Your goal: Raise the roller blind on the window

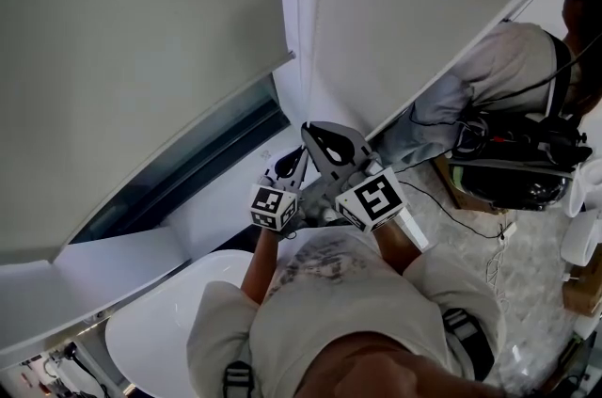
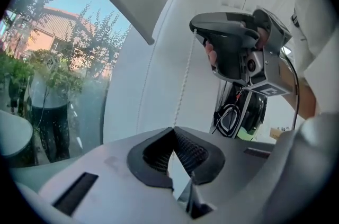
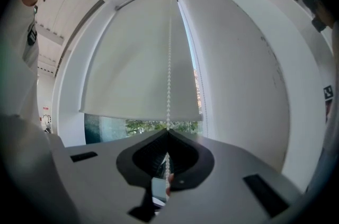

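The pale roller blind (image 1: 122, 57) hangs partly raised, with a strip of window glass (image 1: 188, 166) showing under its bottom bar. In the right gripper view the blind (image 3: 137, 59) fills the window, and its white bead chain (image 3: 169, 59) drops straight into my right gripper (image 3: 168, 132), which is shut on it. In the left gripper view the chain (image 2: 184, 80) runs down from the right gripper (image 2: 197, 32) into my left gripper (image 2: 172, 130), also shut on it. In the head view both grippers sit close together, the right (image 1: 320, 137) just above the left (image 1: 293, 163).
A white window reveal (image 3: 243, 85) stands right of the chain. A white sill (image 1: 216, 217) and a round white surface (image 1: 160, 330) lie below the window. Another person (image 1: 489, 67) crouches at the right beside dark equipment (image 1: 513, 166) and floor cables.
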Motion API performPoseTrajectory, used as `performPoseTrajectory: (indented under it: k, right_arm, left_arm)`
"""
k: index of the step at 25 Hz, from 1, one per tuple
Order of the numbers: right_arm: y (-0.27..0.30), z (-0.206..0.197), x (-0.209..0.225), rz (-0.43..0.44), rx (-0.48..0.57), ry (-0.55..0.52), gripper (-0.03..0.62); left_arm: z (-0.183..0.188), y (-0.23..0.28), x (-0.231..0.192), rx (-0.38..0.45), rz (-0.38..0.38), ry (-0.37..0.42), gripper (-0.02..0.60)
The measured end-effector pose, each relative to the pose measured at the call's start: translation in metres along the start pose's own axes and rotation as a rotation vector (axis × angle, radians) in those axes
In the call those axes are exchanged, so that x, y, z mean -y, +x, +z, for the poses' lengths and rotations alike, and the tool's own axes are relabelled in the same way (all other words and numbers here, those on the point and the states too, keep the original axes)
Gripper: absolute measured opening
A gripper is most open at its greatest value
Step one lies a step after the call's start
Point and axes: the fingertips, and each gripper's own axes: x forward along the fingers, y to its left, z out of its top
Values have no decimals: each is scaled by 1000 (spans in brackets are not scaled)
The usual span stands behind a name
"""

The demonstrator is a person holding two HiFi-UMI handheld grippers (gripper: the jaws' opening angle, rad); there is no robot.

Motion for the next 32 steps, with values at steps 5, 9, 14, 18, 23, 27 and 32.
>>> performPoseTrajectory:
  k: [5,9,14,18,23,27,32]
  right_arm:
    - [-1,-26,0,4,-34,-12,61]
    - [6,-54,-4,11,-88,-10,61]
    - [13,-95,-1,18,-165,15,61]
    - [13,-119,2,22,-206,21,61]
    - [20,-161,6,31,-273,32,61]
    - [28,-175,12,27,-284,32,61]
    - [40,-176,20,28,-287,17,61]
  left_arm:
    - [-27,3,-2,-21,8,-14,8]
    - [-55,2,-11,-76,16,-33,9]
    - [-94,3,-24,-154,27,-81,9]
    - [-118,7,-27,-192,26,-86,9]
    - [-157,12,-36,-287,28,-36,9]
    - [-167,8,-43,-315,24,-37,9]
    - [-134,-5,-52,-259,23,-29,11]
